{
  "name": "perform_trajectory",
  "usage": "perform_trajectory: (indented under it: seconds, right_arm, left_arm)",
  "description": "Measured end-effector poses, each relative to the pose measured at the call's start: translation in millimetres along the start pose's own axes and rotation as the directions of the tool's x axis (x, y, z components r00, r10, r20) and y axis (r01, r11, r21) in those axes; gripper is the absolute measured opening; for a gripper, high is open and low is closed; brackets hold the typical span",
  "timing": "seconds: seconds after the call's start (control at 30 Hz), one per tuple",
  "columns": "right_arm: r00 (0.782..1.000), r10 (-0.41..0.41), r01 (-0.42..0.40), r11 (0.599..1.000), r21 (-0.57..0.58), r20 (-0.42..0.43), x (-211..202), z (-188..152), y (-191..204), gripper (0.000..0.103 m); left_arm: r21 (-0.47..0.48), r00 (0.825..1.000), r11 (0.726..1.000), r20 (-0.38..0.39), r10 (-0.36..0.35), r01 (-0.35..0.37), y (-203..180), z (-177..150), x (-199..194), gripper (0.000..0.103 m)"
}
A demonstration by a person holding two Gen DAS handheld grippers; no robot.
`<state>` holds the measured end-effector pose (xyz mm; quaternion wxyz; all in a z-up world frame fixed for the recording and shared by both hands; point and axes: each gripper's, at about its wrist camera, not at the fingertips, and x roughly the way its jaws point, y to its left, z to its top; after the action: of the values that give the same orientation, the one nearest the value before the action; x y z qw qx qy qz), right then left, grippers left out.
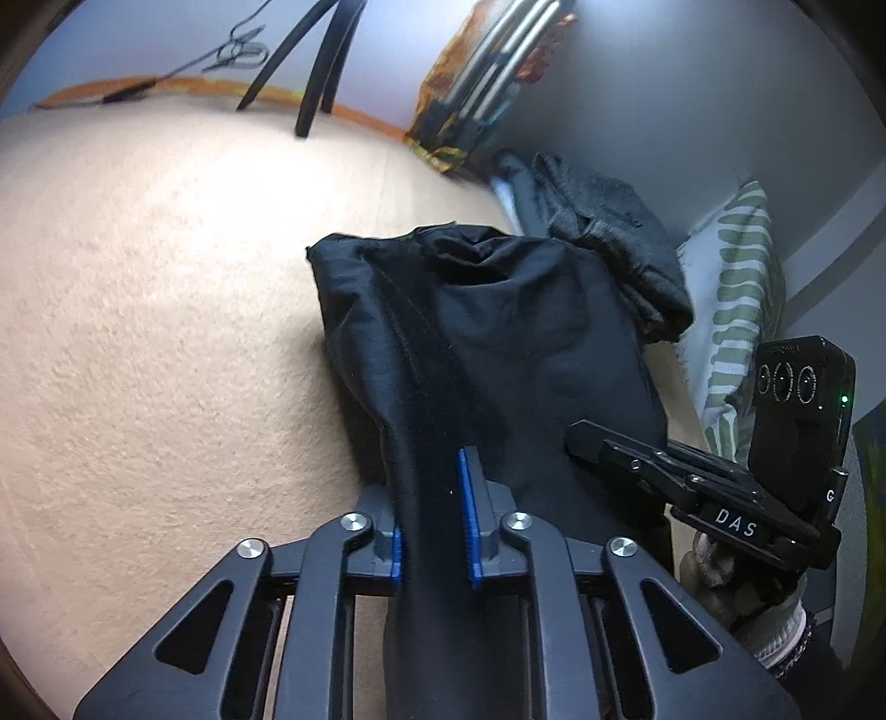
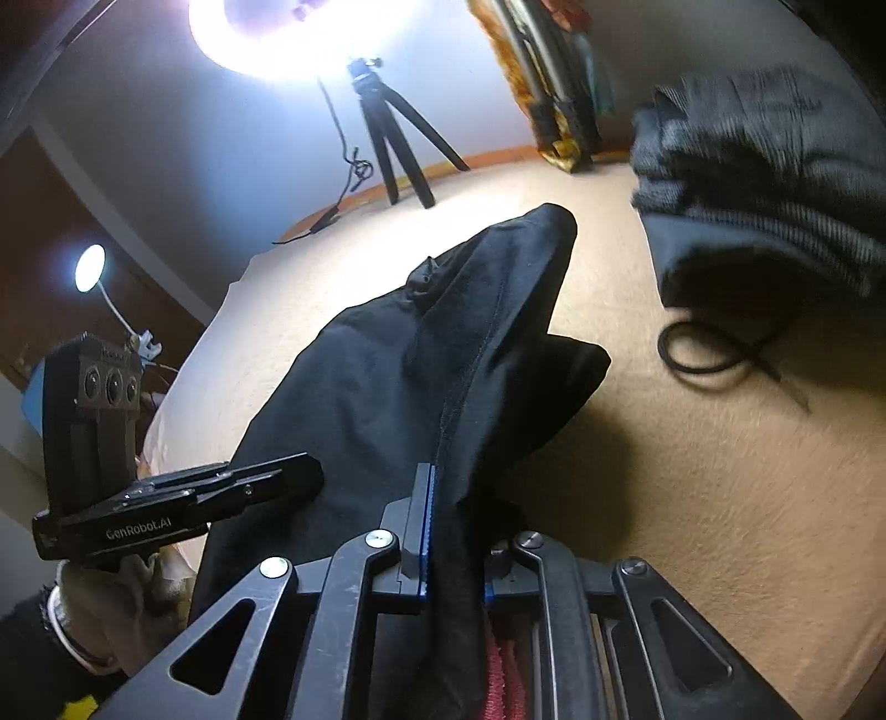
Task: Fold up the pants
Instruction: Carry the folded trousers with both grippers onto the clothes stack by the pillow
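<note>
Pants [image 1: 498, 332]: black, matte woven cloth, one raised seam running lengthwise, folded into a thick, rumpled bundle with a bunched knot of cloth at the far end. Lie on a beige textured bed cover [image 1: 138, 304], near edge lifted.

Surface and room: bed cover bare to the left; a dark grey folded garment [image 1: 614, 243] just beyond the pants; a green-striped pillow [image 1: 736, 299] at the right against a pale wall. A black tripod [image 2: 393, 144] under a bright ring light [image 2: 260, 33] stands at the far edge of the bed, with a cable trailing down. A small lamp [image 2: 89, 268] glows at the left. A black cord loop [image 2: 703, 349] lies on the cover below the grey garment.

Left hand-held gripper [image 1: 434, 531]: blue pads clamped on a band of pants cloth at the near edge.

Right hand-held gripper [image 2: 457, 531]: clamped likewise on the pants' near edge, just beside the left one, both pointing down the length of the bundle.
</note>
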<state>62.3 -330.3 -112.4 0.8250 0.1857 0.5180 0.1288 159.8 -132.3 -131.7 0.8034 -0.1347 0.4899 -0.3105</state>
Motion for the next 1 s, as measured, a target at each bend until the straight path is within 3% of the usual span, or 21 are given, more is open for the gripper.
perform_trajectory:
  seconds: [0.17, 0.43, 0.67, 1.0]
  right_arm:
    - [0.999, -0.001, 0.001, 1.000, -0.023, 0.036, -12.1, 3.5, 7.8, 0.010]
    - [0.997, -0.033, 0.037, 0.998, -0.045, 0.076, -26.8, 5.2, 13.4, 0.010]
    - [0.983, -0.044, 0.054, 0.997, -0.053, 0.180, -64.1, 19.7, 15.9, 0.009]
    - [0.955, -0.095, 0.103, 0.995, -0.015, 0.281, -108.0, 35.6, -5.8, 0.009]
  left_arm:
    - [0.068, 0.999, 0.998, 0.042, -0.004, 0.001, -17.2, 4.4, -6.9, 0.011]
    - [0.073, 0.997, 0.997, 0.068, -0.035, 0.030, -27.2, 10.3, -10.0, 0.010]
    - [0.112, 0.987, 0.990, 0.125, -0.100, 0.086, -57.1, 23.0, -22.4, 0.010]
    - [0.185, 0.980, 0.974, 0.123, -0.158, 0.133, -103.8, 57.0, -6.4, 0.010]
